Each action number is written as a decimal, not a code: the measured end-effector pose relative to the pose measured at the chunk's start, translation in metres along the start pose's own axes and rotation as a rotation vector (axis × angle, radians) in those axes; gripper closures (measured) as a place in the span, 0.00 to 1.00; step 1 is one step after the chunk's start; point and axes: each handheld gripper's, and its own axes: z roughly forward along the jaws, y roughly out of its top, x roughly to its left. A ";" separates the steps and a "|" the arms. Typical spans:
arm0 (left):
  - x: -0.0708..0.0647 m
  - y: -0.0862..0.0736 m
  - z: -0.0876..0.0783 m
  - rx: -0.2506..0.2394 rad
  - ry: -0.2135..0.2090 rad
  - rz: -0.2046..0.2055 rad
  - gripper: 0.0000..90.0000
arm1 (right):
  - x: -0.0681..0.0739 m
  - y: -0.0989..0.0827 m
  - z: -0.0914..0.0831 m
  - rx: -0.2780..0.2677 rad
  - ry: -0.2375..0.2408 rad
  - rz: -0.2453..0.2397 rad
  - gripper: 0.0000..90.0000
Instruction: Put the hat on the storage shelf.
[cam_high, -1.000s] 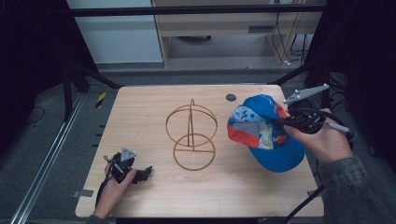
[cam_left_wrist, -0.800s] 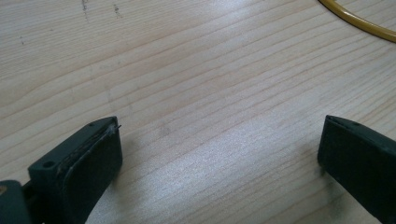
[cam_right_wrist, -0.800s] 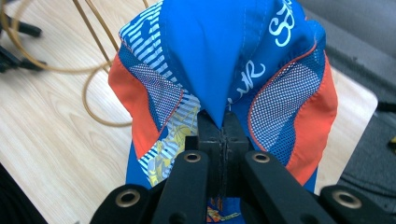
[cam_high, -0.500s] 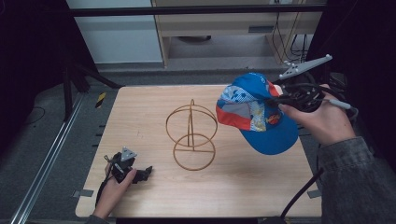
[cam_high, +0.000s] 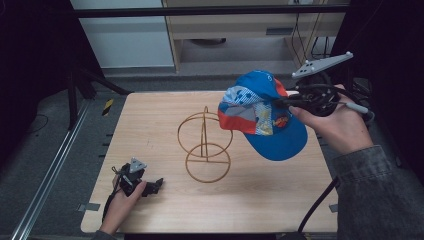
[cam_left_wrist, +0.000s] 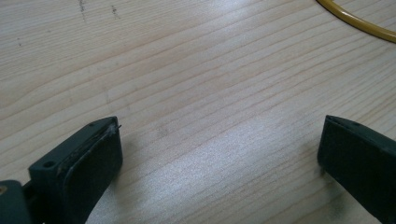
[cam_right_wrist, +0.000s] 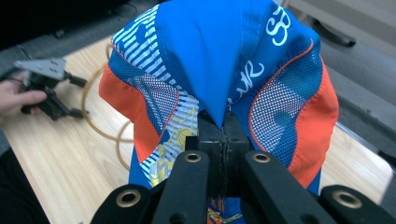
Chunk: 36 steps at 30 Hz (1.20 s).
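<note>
A blue, orange and white cap (cam_high: 265, 117) hangs in the air over the table's right side, pinched at its crown by my right gripper (cam_high: 280, 102), which is shut on it. In the right gripper view the closed jaws clamp a fold of the cap's blue cloth (cam_right_wrist: 210, 60). Left of the cap, a gold wire stand (cam_high: 205, 145) of rings and an upright rod sits mid-table. My left gripper (cam_high: 156, 184) rests on the wood at the front left, held by a hand. Its jaws stand wide apart over bare table (cam_left_wrist: 210, 116), with nothing between them.
The light wooden table (cam_high: 150, 115) has a small dark round hole near its far edge behind the cap. A black frame, rails and cables surround the table. A curve of the gold stand (cam_left_wrist: 355, 21) shows at the top right of the left gripper view.
My right gripper has lifted the cap off the table's right side and carried it up and leftward, nearer the wire stand. The left gripper has stayed put.
</note>
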 end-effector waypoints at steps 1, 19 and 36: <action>0.000 0.000 0.000 0.001 0.000 0.000 0.00 | 0.002 0.002 0.001 -0.013 0.005 -0.001 1.00; -0.001 0.000 0.000 0.001 -0.001 -0.001 0.00 | 0.038 0.050 0.051 -0.015 0.086 -0.080 1.00; -0.001 0.000 0.000 0.002 -0.001 0.001 0.00 | 0.067 0.065 0.112 0.090 0.141 -0.127 1.00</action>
